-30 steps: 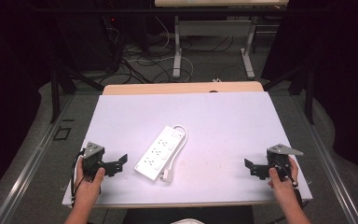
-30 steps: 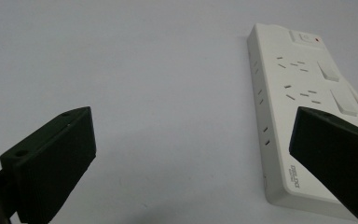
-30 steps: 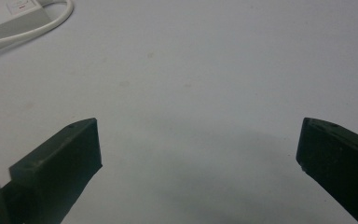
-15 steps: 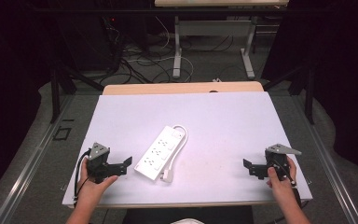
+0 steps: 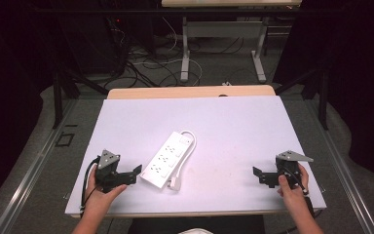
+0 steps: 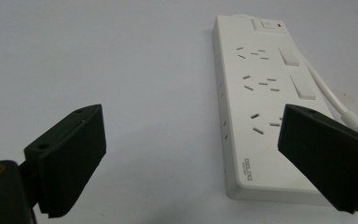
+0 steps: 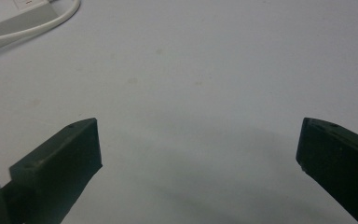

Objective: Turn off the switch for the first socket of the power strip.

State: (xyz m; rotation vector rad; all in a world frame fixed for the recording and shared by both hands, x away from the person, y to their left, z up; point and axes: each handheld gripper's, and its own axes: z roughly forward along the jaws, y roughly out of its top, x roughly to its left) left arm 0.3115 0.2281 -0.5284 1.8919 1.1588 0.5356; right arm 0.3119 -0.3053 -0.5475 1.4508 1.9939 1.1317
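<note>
- The power strip (image 5: 166, 159) lies flat on the white table (image 5: 233, 126), left of the middle and nearer the front edge, set aslant with its switch end toward the far side
- Its white cord (image 5: 187, 151) loops round the far end and runs back down the right side to the plug (image 5: 174, 183), which rests on the table just beside the strip's near end
- The left gripper (image 5: 135, 173) is held low over the table at the front left, pointing at the strip's near end; its tips are just beside that end but do not touch it
- In the left gripper view its jaws stand wide apart with nothing clamped; they have just been closing a little, and the strip (image 6: 265, 102) lies ahead, its near end partly behind the right-hand jaw, with only bare table between the jaws' inner faces
- That view shows the strip's sockets, two rocker switches and a red light at the far end, with the cord (image 6: 328, 100) running along its right side
- The right gripper (image 5: 258, 175) sits at the front right, well apart from the strip, pointing left across the table
- In the right gripper view its jaws are spread wide over bare table, holding nothing; a corner of the strip (image 7: 9, 14) and a bend of cord (image 7: 60, 16) show at the top left, far off
</note>
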